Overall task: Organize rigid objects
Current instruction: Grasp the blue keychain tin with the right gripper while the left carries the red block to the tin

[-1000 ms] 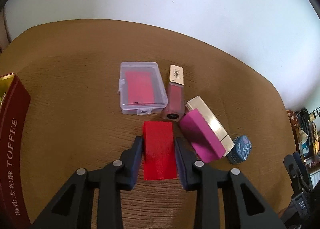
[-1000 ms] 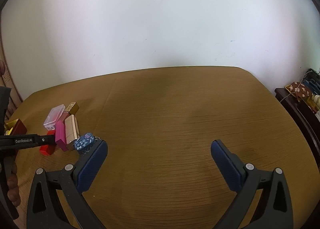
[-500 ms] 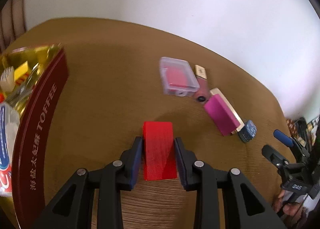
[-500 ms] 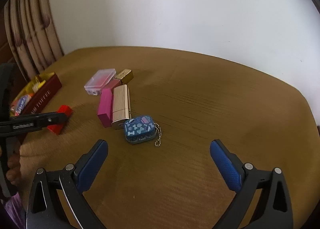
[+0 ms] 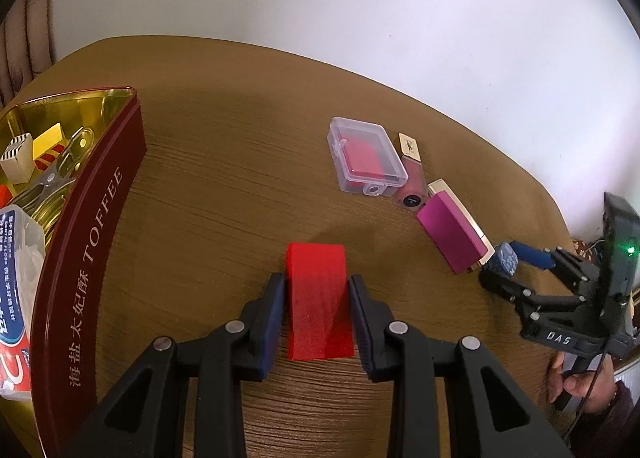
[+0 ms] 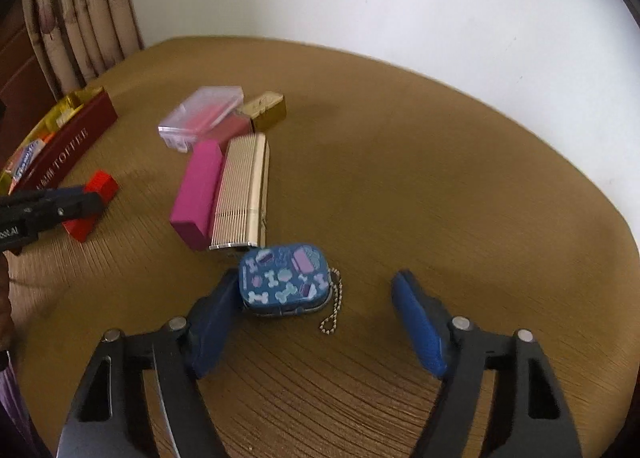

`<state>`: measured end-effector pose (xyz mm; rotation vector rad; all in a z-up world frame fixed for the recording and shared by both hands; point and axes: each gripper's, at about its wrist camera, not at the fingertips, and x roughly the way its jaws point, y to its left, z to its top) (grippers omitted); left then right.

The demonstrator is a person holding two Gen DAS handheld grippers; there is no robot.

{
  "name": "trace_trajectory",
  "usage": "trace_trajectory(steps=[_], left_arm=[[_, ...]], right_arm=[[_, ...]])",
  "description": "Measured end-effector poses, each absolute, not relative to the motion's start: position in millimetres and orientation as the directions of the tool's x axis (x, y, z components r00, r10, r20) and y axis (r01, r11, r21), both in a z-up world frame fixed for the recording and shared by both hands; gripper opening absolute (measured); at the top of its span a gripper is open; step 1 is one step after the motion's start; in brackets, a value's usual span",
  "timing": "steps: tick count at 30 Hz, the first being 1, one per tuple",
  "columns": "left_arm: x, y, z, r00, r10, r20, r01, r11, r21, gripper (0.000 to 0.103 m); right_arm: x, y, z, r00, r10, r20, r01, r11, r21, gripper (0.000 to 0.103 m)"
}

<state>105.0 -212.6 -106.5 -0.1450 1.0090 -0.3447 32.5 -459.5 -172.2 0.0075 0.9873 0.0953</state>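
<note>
Blue pouch [image 6: 285,279] lies between the closing right hand-held gripper [image 6: 316,322], one pad touching; left hand-held gripper [image 5: 317,316] clamps red block [image 5: 319,304].

— What's the surface?
— A brown wood-grain table [image 6: 400,186] with a rounded edge, against a white wall.
— And on it?
— A dark red toffee tin [image 5: 86,254] at the left. Further right, a cluster: a clear plastic box [image 5: 366,160], a lip gloss tube [image 5: 411,174], a magenta box [image 6: 197,194] touching a ribbed gold case [image 6: 240,194]. Just beside those, a small blue patterned tin [image 6: 284,278] with a bead chain.
</note>
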Motion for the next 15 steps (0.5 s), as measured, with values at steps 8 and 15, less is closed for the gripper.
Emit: trace_trajectory(steps=[8, 15], left_arm=[[101.5, -219.9, -103.6, 0.487, -0.358, -0.796, 0.218, 0.933, -0.286, 0.032], [93.6, -201.4, -67.0, 0.498, -0.393, -0.773, 0.227, 0.92, -0.321, 0.032]], right_arm=[[23.3, -453.1, -170.8, 0.573, 0.064, -0.817, -0.077, 0.997, 0.024, 0.04], [12.2, -450.3, -170.4, 0.572, 0.058, -0.818, -0.066, 0.997, 0.025, 0.04]])
